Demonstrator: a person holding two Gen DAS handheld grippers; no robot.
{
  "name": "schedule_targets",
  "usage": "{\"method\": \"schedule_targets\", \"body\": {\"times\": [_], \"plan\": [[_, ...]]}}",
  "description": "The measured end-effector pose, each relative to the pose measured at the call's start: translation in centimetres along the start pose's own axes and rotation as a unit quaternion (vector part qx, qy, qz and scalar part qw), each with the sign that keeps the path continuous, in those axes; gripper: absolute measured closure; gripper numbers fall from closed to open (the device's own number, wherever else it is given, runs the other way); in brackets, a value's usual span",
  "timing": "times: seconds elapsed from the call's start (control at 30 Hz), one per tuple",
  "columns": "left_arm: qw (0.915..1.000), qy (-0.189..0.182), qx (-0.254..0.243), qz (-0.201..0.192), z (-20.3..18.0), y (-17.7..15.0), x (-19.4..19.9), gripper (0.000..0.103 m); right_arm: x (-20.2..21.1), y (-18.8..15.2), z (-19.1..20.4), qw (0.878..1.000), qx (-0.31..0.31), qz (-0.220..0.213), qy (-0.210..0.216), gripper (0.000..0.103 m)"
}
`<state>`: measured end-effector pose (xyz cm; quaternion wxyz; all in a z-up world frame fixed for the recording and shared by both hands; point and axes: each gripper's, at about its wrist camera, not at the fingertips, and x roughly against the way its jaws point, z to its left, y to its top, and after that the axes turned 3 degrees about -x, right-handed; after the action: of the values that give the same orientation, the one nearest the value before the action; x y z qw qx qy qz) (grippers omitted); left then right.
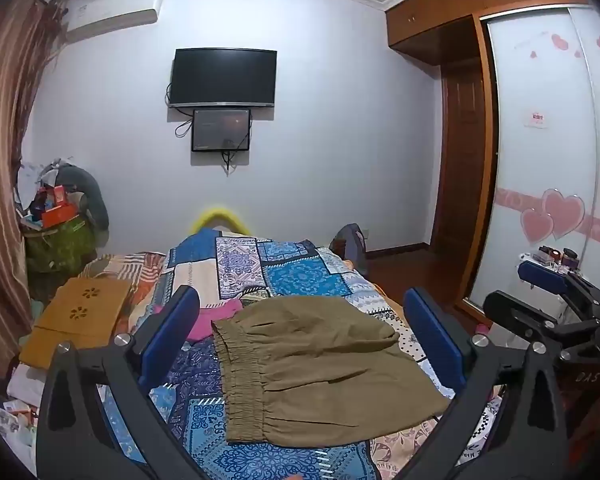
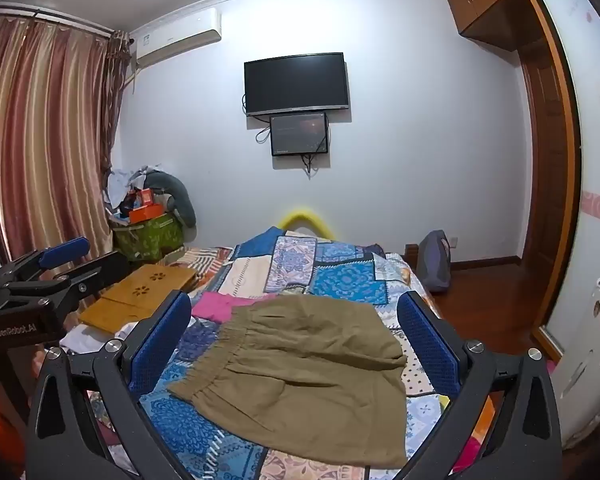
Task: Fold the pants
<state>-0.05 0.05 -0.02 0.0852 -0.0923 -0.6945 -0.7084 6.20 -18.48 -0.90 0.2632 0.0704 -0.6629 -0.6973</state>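
The left gripper (image 1: pixel 304 336) is hovering above the bed (image 1: pixel 236 268), pointing forward along it toward the far wall; its two blue fingers (image 1: pixel 172 328) are standing wide apart and are holding nothing; the right gripper (image 2: pixel 296 340) is hovering at about the same height just beside it, also with its blue fingers (image 2: pixel 160 340) spread wide and with nothing between them. Each gripper is showing at the edge of the other's view, the right one (image 1: pixel 552 300) at the right side of the left wrist view, the left one (image 2: pixel 52 280) at the left side of the right wrist view.

The pants (image 1: pixel 320 368) are lying on the patchwork bedspread (image 1: pixel 300 276), below both grippers and not touching them; they are olive-brown and already lying folded into a compact, nearly square shape; the gathered elastic waistband (image 1: pixel 240 376) is facing the left side, and soft creases are running across the cloth. A pink garment (image 1: pixel 216 316) is lying just beyond the pants, partly under their far edge; a wooden board (image 1: pixel 80 316) is resting on the left part of the bed.
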Motion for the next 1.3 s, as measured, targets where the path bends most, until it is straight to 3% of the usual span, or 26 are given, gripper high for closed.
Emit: {"method": "schedule_targets", "body": {"times": [1.3], "plan": [[0.9999, 0.004, -0.010, 0.005, -0.05, 0.29, -0.08, 0.000, -0.08, 0.29, -0.18, 1.000, -0.005, 0.004, -0.004, 0.000]]}}
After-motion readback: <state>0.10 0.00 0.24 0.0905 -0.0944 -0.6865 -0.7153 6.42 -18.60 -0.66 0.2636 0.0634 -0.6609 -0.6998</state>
